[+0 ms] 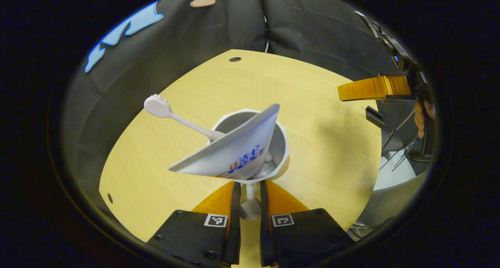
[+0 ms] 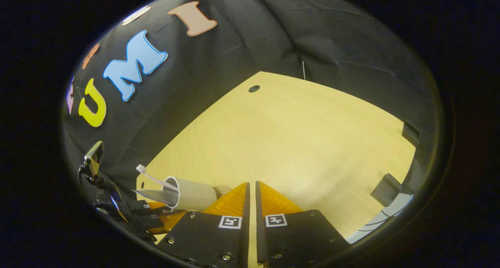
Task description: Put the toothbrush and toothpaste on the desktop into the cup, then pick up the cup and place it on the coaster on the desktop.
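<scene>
A white cup (image 1: 278,143) stands at the middle of the wooden table (image 1: 320,115) with a white toothbrush (image 1: 164,109) and a white toothpaste tube (image 1: 234,150) leaning out of it. My left gripper (image 1: 250,185) is shut on the cup's handle (image 1: 250,205). A tan coaster (image 1: 284,170) peeks out under the cup's base; I cannot tell whether the cup rests on it. In the right gripper view the cup (image 2: 193,195) and the coaster (image 2: 222,190) lie at the lower left. My right gripper (image 2: 252,188) is shut on nothing and hovers over bare table, off to the cup's side (image 1: 351,89).
Small round holes mark the tabletop (image 1: 235,59) (image 2: 254,88). Two dark blocks (image 2: 386,189) (image 2: 410,133) sit at the table's right edge. Black cloth walls close in the far side. Bare wood (image 2: 293,135) stretches ahead of the right gripper.
</scene>
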The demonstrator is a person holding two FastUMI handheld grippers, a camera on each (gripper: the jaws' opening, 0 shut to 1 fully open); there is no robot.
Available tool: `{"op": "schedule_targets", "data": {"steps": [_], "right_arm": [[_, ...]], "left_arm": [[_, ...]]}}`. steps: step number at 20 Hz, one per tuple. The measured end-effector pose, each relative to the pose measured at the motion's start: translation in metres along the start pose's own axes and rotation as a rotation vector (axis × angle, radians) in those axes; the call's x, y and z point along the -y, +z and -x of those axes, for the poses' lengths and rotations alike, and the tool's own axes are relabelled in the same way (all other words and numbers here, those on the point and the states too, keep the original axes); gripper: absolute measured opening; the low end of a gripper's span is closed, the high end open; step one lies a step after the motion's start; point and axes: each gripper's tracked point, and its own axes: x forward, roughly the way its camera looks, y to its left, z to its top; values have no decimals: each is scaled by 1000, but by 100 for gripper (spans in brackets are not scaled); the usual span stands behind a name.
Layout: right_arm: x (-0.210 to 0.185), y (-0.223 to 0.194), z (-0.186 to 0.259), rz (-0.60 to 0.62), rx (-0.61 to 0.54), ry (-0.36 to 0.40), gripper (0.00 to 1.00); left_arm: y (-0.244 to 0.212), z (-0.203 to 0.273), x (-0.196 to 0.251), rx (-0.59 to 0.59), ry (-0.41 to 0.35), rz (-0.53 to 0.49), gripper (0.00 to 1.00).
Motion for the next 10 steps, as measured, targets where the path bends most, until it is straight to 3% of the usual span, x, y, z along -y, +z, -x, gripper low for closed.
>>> {"op": "schedule_targets", "data": {"steps": [10], "right_arm": [[3, 7, 3, -34, -16, -7, 8]], "left_arm": [[-17, -5, -3, -105, -7, -6, 27]]}}
